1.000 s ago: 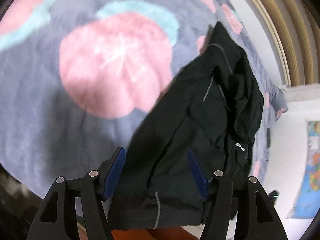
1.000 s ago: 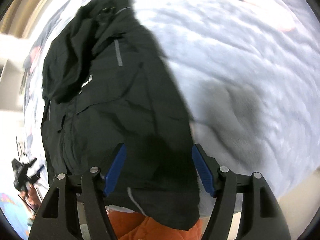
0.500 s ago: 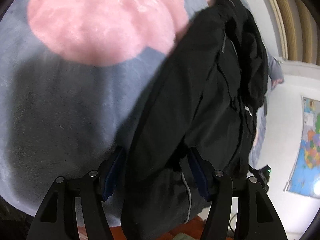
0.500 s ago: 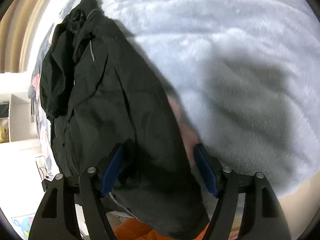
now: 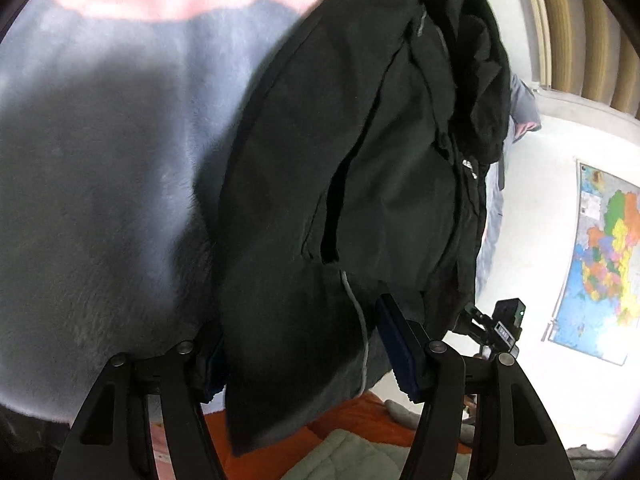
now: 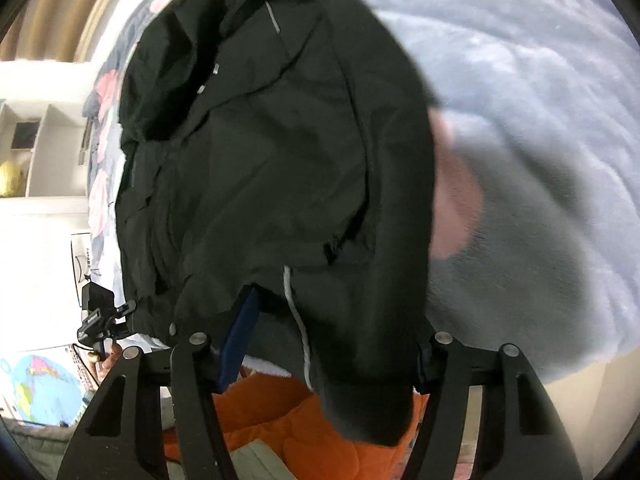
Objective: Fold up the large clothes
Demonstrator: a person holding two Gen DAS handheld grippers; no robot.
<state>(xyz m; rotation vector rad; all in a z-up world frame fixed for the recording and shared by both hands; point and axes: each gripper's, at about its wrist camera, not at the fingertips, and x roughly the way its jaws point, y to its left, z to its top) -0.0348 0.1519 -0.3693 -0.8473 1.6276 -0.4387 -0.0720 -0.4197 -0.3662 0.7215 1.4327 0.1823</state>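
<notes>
A black jacket [image 5: 360,168] with thin grey reflective stripes lies lengthwise on a fluffy grey-blue blanket with pink patches [image 5: 100,152]. Its near hem hangs over the bed edge. My left gripper [image 5: 300,356] is open, with the jacket's near left hem corner between its blue-padded fingers [image 5: 396,348]. In the right wrist view the same jacket [image 6: 280,160] fills the middle. My right gripper [image 6: 332,340] is open around the near right hem corner; the cloth hides its right finger.
The blanket [image 6: 540,140] spreads wide on both outer sides of the jacket. Below the bed edge lies orange and grey-green bedding [image 6: 280,420]. A tripod-mounted camera [image 5: 504,324], a wall map [image 5: 604,264] and white shelves [image 6: 36,152] stand beyond the bed.
Both grippers have moved forward and down onto the jacket's near hem, so the cloth now sits between their open fingers. The jacket has stayed where it lay.
</notes>
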